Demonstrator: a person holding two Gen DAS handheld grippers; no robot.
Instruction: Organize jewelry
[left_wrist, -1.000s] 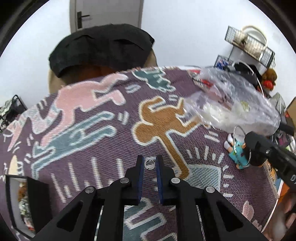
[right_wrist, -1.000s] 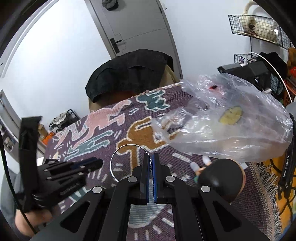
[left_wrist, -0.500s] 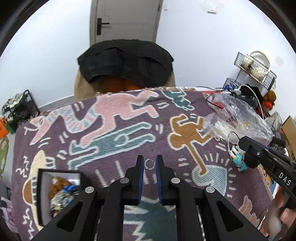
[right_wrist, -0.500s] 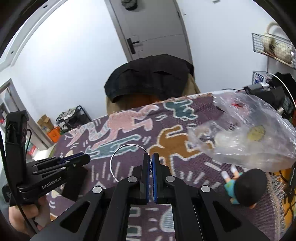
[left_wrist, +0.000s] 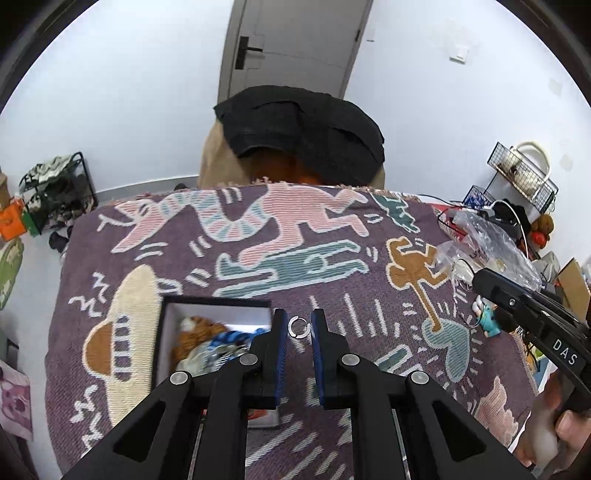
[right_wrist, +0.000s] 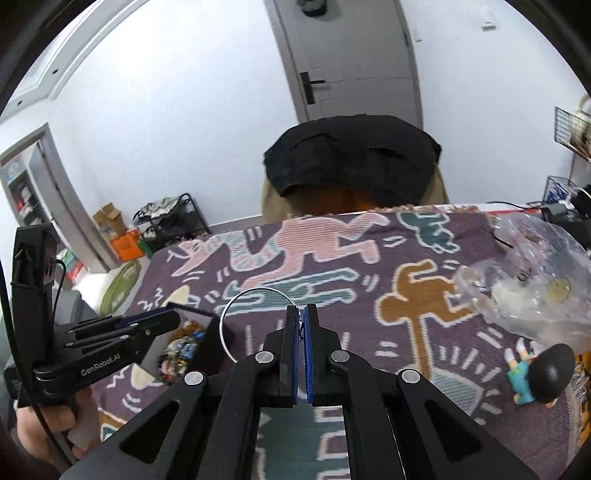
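A purple woven cloth (left_wrist: 332, 295) with pink, teal and brown figures covers the table, and behind it stand a white wall and a grey door. The landmark is the open box (left_wrist: 218, 314), black outside and white inside, which already holds a heap of jewelry.

The left gripper (left_wrist: 299, 328) grasps a small silver ring (left_wrist: 298, 327) between its blue pads, just to the right of the box and above the cloth. The right gripper (right_wrist: 301, 325) is clenched on a large thin wire hoop (right_wrist: 243, 314), which hangs further right of the box, near its corner in the right wrist view.

I think the ring is the risk: it looks held only at its edges, so a small loosening before it is over the box would drop it on the patterned cloth, where it is hard to find. The hoop may also swing and catch the box wall.

Readable writing: "GenRobot.AI" on the left gripper, "DAS" on the right one.
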